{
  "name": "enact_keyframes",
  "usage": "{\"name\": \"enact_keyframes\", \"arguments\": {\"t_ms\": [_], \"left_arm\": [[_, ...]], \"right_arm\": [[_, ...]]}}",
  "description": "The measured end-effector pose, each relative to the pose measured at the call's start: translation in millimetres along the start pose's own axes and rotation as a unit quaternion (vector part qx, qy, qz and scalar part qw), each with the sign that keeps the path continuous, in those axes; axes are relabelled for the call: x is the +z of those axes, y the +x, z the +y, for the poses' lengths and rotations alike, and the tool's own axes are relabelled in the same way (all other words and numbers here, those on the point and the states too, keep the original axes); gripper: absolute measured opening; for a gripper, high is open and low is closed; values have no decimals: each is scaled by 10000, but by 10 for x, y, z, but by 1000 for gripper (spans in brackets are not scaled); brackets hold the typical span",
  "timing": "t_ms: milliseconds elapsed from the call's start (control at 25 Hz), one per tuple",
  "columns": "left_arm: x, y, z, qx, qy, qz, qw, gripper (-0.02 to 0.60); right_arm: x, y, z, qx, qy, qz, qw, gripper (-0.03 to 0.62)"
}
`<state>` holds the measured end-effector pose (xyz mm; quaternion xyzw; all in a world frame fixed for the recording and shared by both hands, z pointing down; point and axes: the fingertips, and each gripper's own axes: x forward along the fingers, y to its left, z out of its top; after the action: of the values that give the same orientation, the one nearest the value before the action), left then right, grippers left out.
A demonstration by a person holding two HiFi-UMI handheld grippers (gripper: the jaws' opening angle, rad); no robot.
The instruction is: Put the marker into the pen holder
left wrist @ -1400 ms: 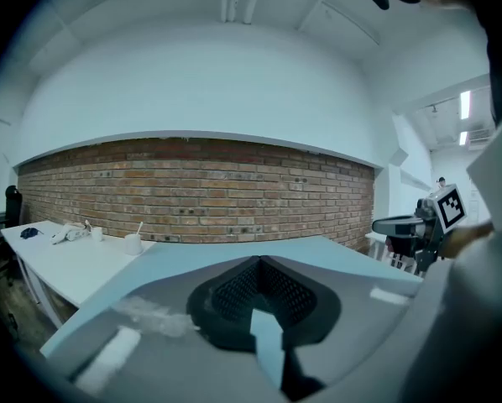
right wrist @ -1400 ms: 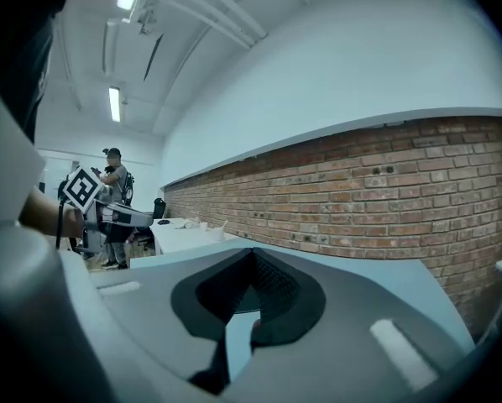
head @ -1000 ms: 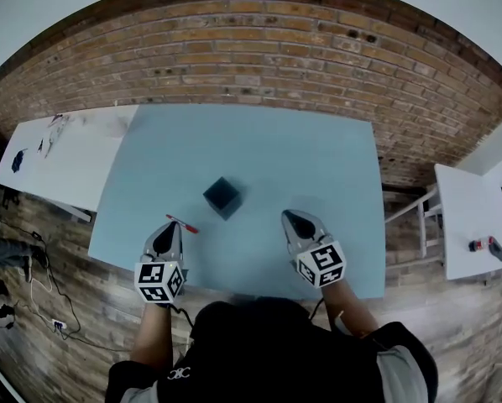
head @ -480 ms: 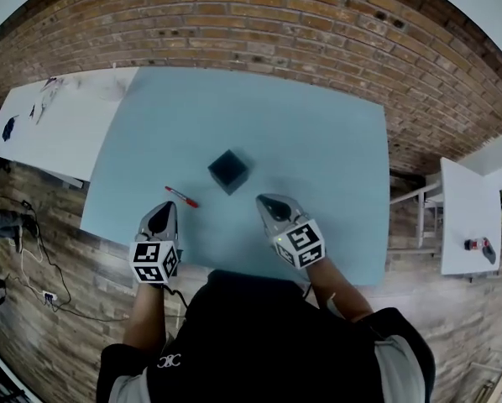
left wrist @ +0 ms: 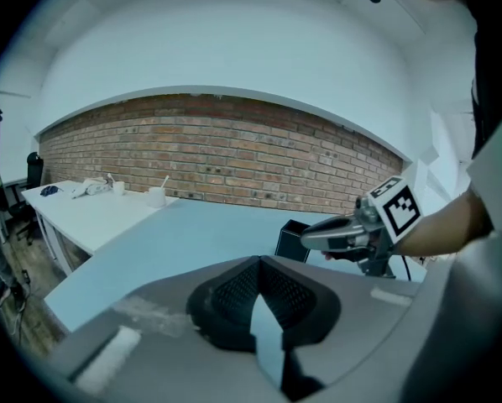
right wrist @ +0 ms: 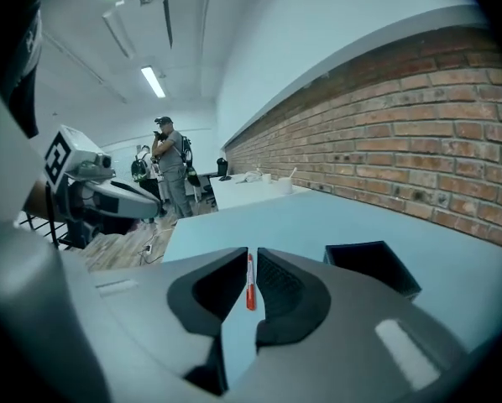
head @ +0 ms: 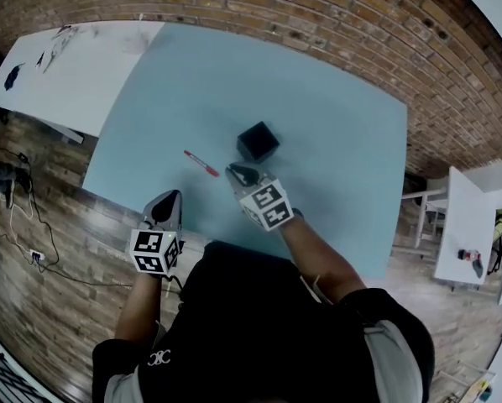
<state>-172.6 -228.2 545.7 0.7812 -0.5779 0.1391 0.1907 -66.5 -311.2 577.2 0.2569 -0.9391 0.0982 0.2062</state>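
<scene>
The red marker (head: 201,163) lies flat on the blue table (head: 318,107), a little left of the black pen holder (head: 258,141) and not touching it. The right gripper (head: 237,171) points at the marker from just beside the holder. Its jaws are opening, a narrow slit apart, and the marker shows through the slit, lying ahead of the tips with neither pad on it. Nothing stands between marker and holder. The left gripper (head: 167,201) hangs at the table's near edge, its jaws together and empty. A white table (head: 75,65) stands to the left against the brick wall (head: 335,15); the small things on it are too blurred to name. In the right gripper view a person (right wrist: 169,170) stands far back. The holder's inside is too dark to see into.
</scene>
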Motion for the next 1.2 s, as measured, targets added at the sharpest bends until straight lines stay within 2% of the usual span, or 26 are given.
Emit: {"name": "enact_keyframes", "arguments": {"t_ms": [160, 320, 520, 720, 800, 920, 1040, 1200], "left_arm": [[-113, -126, 75, 37, 62, 48, 10000, 6], [-197, -249, 185, 161, -55, 57, 9998, 6], [-297, -349, 299, 284, -175, 151, 9993, 6], [-371, -383, 362, 374, -291, 189, 9987, 6], [-393, -377, 375, 417, -351, 210, 9983, 6], [-422, -358, 358, 398, -396, 250, 9981, 6], [-389, -334, 393, 366, -349, 229, 9985, 6], [-298, -275, 431, 327, -277, 151, 9990, 6]], "right_arm": [[-109, 369, 70, -22, -10, 332, 9994, 72], [-315, 677, 148, 55, -162, 818, 9965, 126], [-679, 1030, 159, 204, -260, 1627, 9861, 137], [-1085, 1202, 197, 392, -36, 2426, 9693, 137], [-1155, 1208, 178, 401, -114, 2597, 9648, 113], [-1153, 1166, 136, 382, -198, 2606, 9645, 71], [-1112, 1169, 179, 411, -249, 2515, 9667, 67], [-782, 1104, 194, 356, -252, 1988, 9791, 67]]}}
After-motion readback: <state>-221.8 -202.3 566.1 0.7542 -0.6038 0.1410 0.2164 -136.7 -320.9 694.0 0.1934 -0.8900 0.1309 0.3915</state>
